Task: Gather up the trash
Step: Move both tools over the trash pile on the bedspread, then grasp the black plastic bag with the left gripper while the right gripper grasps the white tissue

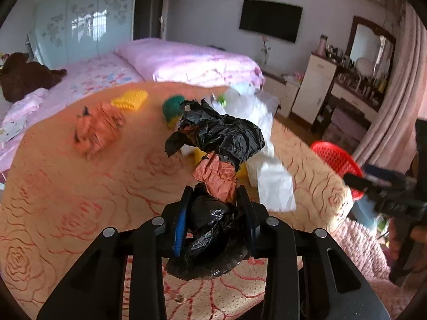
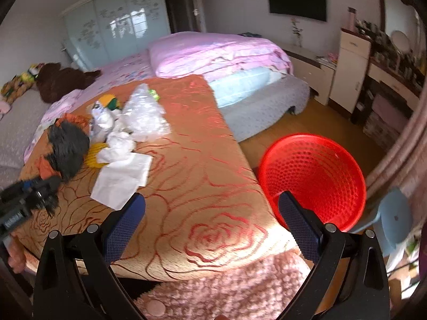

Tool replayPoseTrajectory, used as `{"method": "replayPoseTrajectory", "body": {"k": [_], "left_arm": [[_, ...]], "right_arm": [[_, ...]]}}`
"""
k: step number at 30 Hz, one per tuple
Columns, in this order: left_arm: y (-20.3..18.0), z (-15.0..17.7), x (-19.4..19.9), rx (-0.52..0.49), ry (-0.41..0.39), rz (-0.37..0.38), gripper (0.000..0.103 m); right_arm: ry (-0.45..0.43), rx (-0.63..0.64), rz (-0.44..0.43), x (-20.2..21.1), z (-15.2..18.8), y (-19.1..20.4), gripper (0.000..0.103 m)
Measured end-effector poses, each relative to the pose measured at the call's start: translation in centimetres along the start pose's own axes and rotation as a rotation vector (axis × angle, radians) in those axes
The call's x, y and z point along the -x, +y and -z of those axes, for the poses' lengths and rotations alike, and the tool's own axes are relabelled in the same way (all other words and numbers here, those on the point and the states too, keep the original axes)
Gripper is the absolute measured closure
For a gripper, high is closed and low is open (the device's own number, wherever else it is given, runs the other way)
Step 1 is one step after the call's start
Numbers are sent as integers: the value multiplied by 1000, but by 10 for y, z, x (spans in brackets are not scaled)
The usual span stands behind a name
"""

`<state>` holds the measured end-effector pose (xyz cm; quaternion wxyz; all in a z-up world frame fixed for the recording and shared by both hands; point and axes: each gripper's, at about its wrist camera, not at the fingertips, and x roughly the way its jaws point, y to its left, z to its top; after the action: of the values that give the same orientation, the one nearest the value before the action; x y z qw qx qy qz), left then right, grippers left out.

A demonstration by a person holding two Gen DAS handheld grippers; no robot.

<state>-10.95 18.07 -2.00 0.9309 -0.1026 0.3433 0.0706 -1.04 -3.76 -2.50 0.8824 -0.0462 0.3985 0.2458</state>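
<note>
My left gripper (image 1: 214, 190) is shut on a crumpled black plastic bag (image 1: 221, 136) with a scrap of orange paper (image 1: 217, 176) caught in it, held just above the orange rose-patterned tablecloth (image 1: 80, 200). In the right wrist view the same bag (image 2: 69, 146) hangs at the left, in front of the left gripper (image 2: 40, 186). More trash lies on the cloth: a flat white tissue (image 2: 122, 176), a crumpled white wad (image 2: 117, 144), clear plastic (image 2: 144, 114), another orange wad (image 1: 98, 128) and a yellow sponge (image 1: 130, 99). My right gripper (image 2: 212, 197) is open and empty above the table's near corner, beside the red basket (image 2: 315, 176).
The red basket stands on the wooden floor off the table's right edge, beside a light blue stool (image 2: 395, 218). A pink fluffy cover (image 2: 240, 288) hangs below the table's front edge. A bed with pink bedding (image 2: 218, 50) lies behind, and a dresser (image 2: 355, 72) stands on the right.
</note>
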Motion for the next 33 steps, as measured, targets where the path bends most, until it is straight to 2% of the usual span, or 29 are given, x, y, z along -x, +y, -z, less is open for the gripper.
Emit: {"method": "replayPoseTrajectory", "body": {"k": [9,14,21,25,26,27,31,33], "left_arm": [[16,-11,12,69,-46,19,71],[18,-6,2,78,-17,8,70],[24,6,-17,78,54,-2,68],[29,12,-24,87,87,-6,58],[29,13,-24,88,88,-4,52],[30,13,-23,88,88,-1,45],[29,15,-17,67,83,5,39],[29,20,-15,56,93,-2,38]], "right_arm": [[21,68,-85,-21,-10,33,6],[44,115,-124,-41,-16,57,6],[68,168,-134,-66,-22,82,7],[93,167,-152,-74,-20,87,21],[97,168,-150,-76,-19,86,24],[104,168,-154,-77,-19,85,31],[101,155,-153,-73,-17,77,52],[100,150,-155,-72,-15,74,58]]}}
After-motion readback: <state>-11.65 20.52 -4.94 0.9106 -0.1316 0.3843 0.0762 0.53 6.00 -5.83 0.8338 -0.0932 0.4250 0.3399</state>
